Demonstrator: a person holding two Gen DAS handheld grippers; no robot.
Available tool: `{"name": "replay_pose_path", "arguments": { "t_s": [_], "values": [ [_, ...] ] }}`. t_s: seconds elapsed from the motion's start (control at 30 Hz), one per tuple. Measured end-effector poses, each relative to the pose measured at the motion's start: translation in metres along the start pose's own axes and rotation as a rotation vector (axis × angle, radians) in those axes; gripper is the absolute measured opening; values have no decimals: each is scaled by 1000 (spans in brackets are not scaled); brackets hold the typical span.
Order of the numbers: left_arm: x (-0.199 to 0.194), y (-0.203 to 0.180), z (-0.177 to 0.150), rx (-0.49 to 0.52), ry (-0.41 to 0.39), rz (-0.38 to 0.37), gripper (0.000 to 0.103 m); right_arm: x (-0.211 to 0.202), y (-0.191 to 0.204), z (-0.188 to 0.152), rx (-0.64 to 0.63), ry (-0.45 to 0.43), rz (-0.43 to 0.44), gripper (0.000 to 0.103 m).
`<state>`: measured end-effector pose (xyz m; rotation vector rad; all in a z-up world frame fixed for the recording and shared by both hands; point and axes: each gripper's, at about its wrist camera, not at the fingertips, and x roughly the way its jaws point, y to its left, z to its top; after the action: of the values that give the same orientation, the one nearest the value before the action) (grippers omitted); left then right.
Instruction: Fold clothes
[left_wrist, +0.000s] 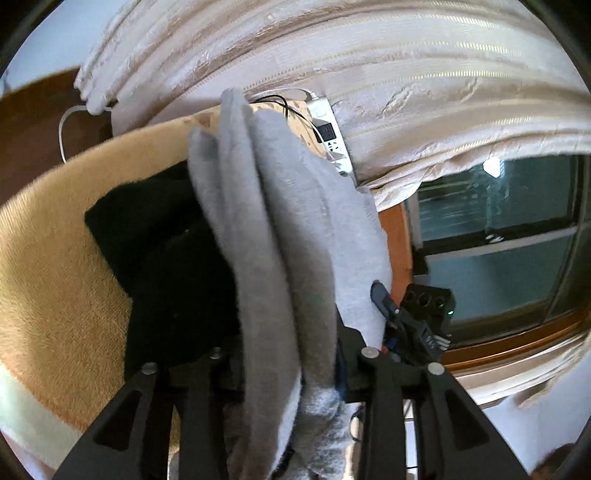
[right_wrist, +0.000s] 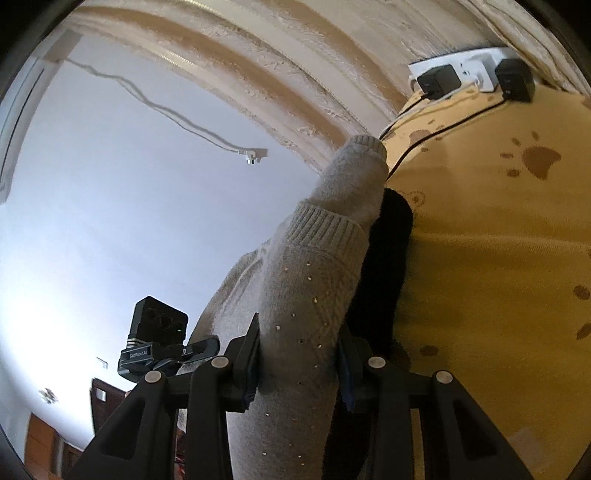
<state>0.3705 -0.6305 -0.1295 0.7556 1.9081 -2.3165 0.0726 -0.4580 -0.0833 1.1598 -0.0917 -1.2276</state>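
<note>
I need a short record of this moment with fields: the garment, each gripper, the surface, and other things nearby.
garment: grey knit sweater, held up between both grippers
left gripper: jaws closed on bunched grey folds
right gripper: jaws closed on the studded knit near a ribbed cuff
surface: tan blanket with paw prints
nearby: black garment lying on the blanket; white power strip with black plugs; cream curtain

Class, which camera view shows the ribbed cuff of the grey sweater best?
The right wrist view: the ribbed cuff is sharp and unobstructed on the grey sweater, above the right tongs. The left wrist view shows only blurred folds of the sweater, no cuff.
</note>
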Motion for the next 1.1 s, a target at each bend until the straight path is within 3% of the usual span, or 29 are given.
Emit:
{"name": "replay_pose_path", "arguments": {
  "t_s": [0.13,0.2,0.23,0.27,0.33,0.43,0.47,0.53,0.63,0.73,0.93,1.1],
  "values": [
    [-4,9,2,-24,4,-103,45,-2,1,2,-13,14,-19,49],
    [-14,5,2,-19,-17,-117,58,-11,7,4,-36,-1,-40,50],
    [-21,1,2,-10,-40,-112,72,-17,12,2,-61,-22,-64,50],
    [-30,-4,2,8,-75,-91,80,-24,18,2,-93,-52,-95,50],
    [-49,-16,1,46,-145,-42,81,-42,37,4,-189,-145,-183,50],
    [-74,-51,-10,162,-308,151,81,-60,76,-13,-406,-253,-272,50],
    [-75,-61,-15,206,-336,182,81,-60,88,-22,-484,-266,-290,50],
    [-68,-88,-28,319,-367,226,81,-50,111,-44,-654,-249,-307,50],
    [-34,-110,-44,452,-344,288,81,-25,121,-66,-783,-150,-309,50],
    [2,-109,-44,485,-303,353,81,2,116,-72,-820,-65,-340,50],
    [29,-102,-54,597,-305,495,80,13,98,-67,-801,-12,-349,50],
    [39,-95,-67,681,-331,583,80,17,93,-77,-804,-47,-353,50]
  ]
}}
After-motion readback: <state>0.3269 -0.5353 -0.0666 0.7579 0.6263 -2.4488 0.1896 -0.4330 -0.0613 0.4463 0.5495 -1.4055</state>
